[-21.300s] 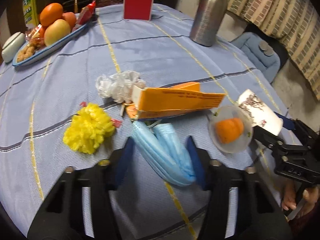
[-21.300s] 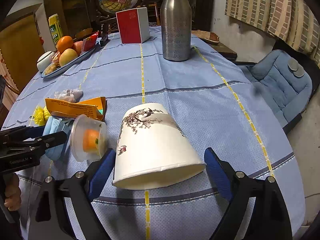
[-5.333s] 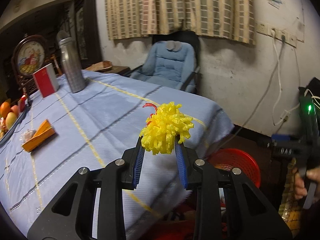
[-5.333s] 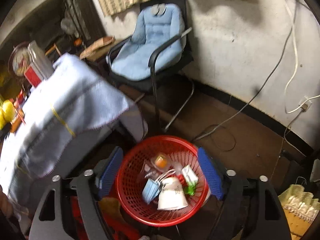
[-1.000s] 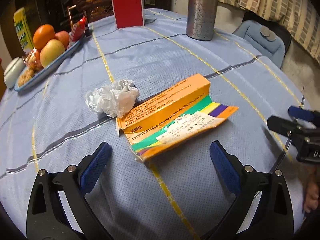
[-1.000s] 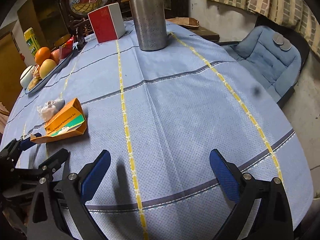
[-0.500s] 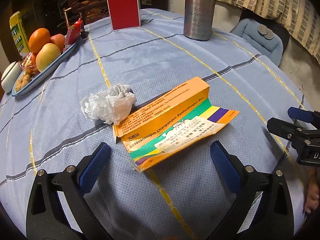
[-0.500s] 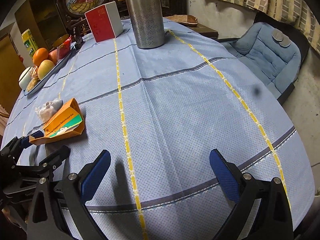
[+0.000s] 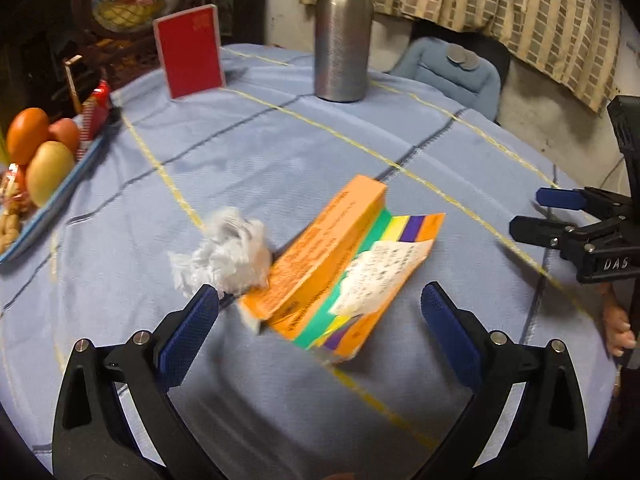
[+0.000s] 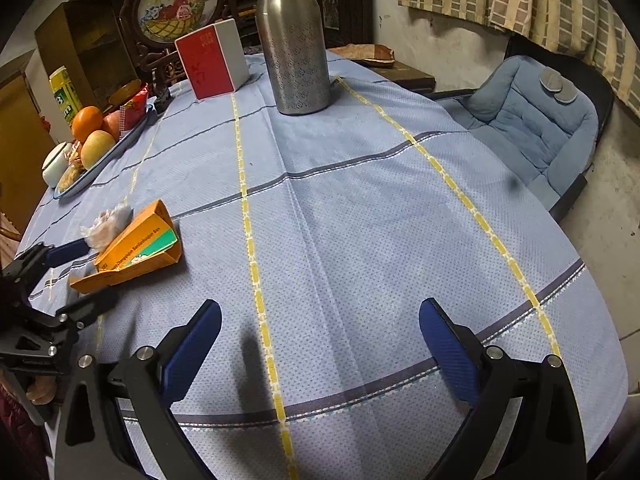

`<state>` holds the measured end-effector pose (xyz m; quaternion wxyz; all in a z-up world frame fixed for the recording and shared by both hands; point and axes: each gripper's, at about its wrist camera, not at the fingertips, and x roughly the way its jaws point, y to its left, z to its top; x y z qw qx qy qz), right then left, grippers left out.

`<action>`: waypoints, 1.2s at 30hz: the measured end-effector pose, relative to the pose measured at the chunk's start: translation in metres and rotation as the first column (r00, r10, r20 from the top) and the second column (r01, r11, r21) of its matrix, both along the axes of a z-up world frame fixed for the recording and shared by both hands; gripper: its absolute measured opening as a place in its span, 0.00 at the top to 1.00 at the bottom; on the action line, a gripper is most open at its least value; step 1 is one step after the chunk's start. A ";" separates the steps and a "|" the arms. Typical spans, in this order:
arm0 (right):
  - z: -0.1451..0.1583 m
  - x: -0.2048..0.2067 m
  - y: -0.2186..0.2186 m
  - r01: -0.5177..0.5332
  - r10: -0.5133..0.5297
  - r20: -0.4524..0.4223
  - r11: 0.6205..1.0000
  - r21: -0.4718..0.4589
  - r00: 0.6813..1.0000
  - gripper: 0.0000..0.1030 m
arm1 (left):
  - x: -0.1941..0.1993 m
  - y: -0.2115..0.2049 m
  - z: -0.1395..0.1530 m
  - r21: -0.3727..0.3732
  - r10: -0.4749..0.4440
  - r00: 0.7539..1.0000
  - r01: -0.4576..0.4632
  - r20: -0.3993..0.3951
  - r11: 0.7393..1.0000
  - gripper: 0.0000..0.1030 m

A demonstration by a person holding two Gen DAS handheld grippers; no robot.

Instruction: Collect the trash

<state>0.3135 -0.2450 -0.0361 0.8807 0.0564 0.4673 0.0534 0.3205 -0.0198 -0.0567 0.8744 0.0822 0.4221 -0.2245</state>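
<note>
Left gripper (image 9: pixel 318 308) nearer orange box (image 9: pixel 320 256) (fingers now flanking it), tissue (image 9: pixel 224 254) alongside

A steel flask (image 10: pixel 295 36) stands upright at the far side of the cloth-covered surface (image 10: pixel 360 208), a red card box (image 10: pixel 210 62) just beside it. A fruit tray (image 10: pixel 102 148) sits left; a blue padded chair (image 10: pixel 528 120) stands beyond.

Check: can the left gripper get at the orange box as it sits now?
Probably yes. The left gripper is open wide with the orange box lying flat just ahead between its fingers. Only the crumpled tissue, touching the box's left end, might get caught too.
</note>
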 end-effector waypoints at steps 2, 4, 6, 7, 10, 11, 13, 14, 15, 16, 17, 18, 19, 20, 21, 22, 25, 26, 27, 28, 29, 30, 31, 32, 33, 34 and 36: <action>0.001 -0.001 -0.001 0.000 0.000 0.004 1.000 0.002 1.000 0.06 | 0.002 -0.001 0.002 -0.038 0.000 1.000 0.000 -0.007 0.999 0.05; 0.001 -0.002 0.000 -0.001 0.001 0.009 1.000 0.004 1.000 0.06 | 0.008 0.002 0.002 -0.072 0.023 0.999 -0.025 -0.024 0.997 0.05; 0.002 -0.002 0.000 -0.002 0.002 0.014 1.000 0.003 1.000 0.06 | 0.012 0.010 0.005 -0.082 0.053 0.998 -0.055 -0.024 0.995 0.05; 0.002 -0.002 0.000 -0.002 0.002 0.016 1.000 0.003 1.000 0.06 | 0.013 0.016 0.008 -0.095 0.068 0.997 -0.070 -0.021 0.993 0.05; 0.003 -0.003 0.000 -0.006 0.006 0.017 1.000 0.003 1.000 0.06 | 0.019 0.041 0.017 -0.159 0.157 0.987 -0.157 -0.017 0.975 0.05; 0.002 -0.003 0.001 -0.007 0.007 0.015 1.000 0.002 1.000 0.06 | 0.022 0.049 0.018 -0.170 0.197 0.980 -0.198 -0.024 0.965 0.05; 0.002 -0.003 0.001 -0.005 0.005 0.013 1.000 -0.001 1.000 0.06 | 0.030 0.065 0.015 -0.212 0.255 0.965 -0.263 -0.064 0.941 0.05; 0.002 -0.003 0.001 -0.002 0.002 0.014 1.000 -0.003 1.000 0.06 | 0.032 0.068 0.013 -0.215 0.271 0.959 -0.282 -0.078 0.935 0.05; 0.002 -0.003 0.001 0.001 -0.001 0.014 1.000 -0.004 1.000 0.06 | 0.034 0.070 0.010 -0.211 0.286 0.954 -0.299 -0.090 0.931 0.06; 0.002 -0.002 0.001 0.003 -0.003 0.012 1.000 -0.007 1.000 0.06 | 0.035 0.068 0.008 -0.204 0.286 0.954 -0.300 -0.092 0.932 0.06; 0.002 -0.002 0.001 0.004 -0.003 0.010 1.000 -0.008 1.000 0.06 | 0.036 0.066 0.007 -0.193 0.284 0.954 -0.297 -0.091 0.935 0.06; 0.001 -0.001 0.002 0.004 -0.003 0.007 1.000 -0.009 1.000 0.06 | 0.037 0.061 0.006 -0.173 0.277 0.957 -0.288 -0.085 0.942 0.06; 0.001 -0.001 0.002 0.003 -0.003 0.004 1.000 -0.009 1.000 0.06 | 0.039 0.056 0.004 -0.152 0.271 0.959 -0.280 -0.080 0.948 0.06; 0.000 -0.001 0.002 0.006 -0.006 0.001 1.000 -0.010 1.000 0.06 | 0.041 0.050 0.002 -0.125 0.267 0.961 -0.275 -0.078 0.953 0.06; 0.000 0.000 0.002 0.007 -0.007 -0.002 1.000 -0.009 1.000 0.06 | 0.043 0.047 -0.001 -0.110 0.269 0.959 -0.278 -0.083 0.954 0.06; -0.001 0.000 0.002 0.009 -0.009 -0.005 1.000 -0.008 1.000 0.06 | 0.046 0.047 -0.004 -0.101 0.277 0.956 -0.286 -0.093 0.953 0.06; -0.002 0.001 0.000 0.016 -0.016 -0.011 1.000 -0.006 1.000 0.06 | 0.056 0.062 -0.006 -0.137 0.334 0.934 -0.350 -0.126 0.927 0.06; -0.002 0.002 0.000 0.018 -0.018 -0.012 1.000 -0.006 1.000 0.06 | 0.057 0.069 -0.005 -0.154 0.351 0.928 -0.368 -0.126 0.917 0.06; -0.002 0.002 0.000 0.018 -0.018 -0.013 1.000 -0.006 1.000 0.06 | 0.057 0.076 -0.004 -0.177 0.356 0.926 -0.374 -0.124 0.910 0.06; -0.002 0.002 0.000 0.019 -0.020 -0.013 1.000 -0.008 1.000 0.06 | 0.057 0.079 -0.003 -0.181 0.359 0.926 -0.376 -0.120 0.909 0.06; -0.002 0.002 0.000 0.019 -0.019 -0.012 1.000 -0.007 1.000 0.06 | 0.056 0.081 -0.004 -0.159 0.383 0.918 -0.395 -0.103 0.905 0.06; -0.002 0.001 0.000 0.018 -0.018 -0.008 1.000 -0.008 1.000 0.06 | 0.056 0.082 -0.004 -0.136 0.404 0.910 -0.413 -0.093 0.900 0.06; -0.001 0.001 0.000 0.015 -0.015 -0.002 1.000 -0.008 1.000 0.06 | 0.055 0.082 -0.004 -0.124 0.409 0.909 -0.416 -0.081 0.901 0.06; 0.000 0.000 0.001 0.009 -0.009 0.011 1.000 -0.010 1.000 0.06 | 0.055 0.083 -0.005 -0.103 0.420 0.904 -0.427 -0.076 0.899 0.06; 0.002 -0.002 0.002 0.002 -0.001 0.024 1.000 -0.012 1.000 0.06 | 0.055 0.084 -0.005 -0.090 0.432 0.899 -0.437 -0.068 0.895 0.06; 0.004 -0.004 0.004 -0.005 0.006 0.039 1.000 -0.017 0.999 0.06 | 0.055 0.084 -0.005 -0.084 0.440 0.896 -0.444 -0.063 0.892 0.06; 0.010 -0.010 0.009 -0.038 0.040 0.084 0.999 -0.025 0.996 0.06 | 0.054 0.086 -0.004 -0.074 0.458 0.887 -0.462 -0.059 0.884 0.06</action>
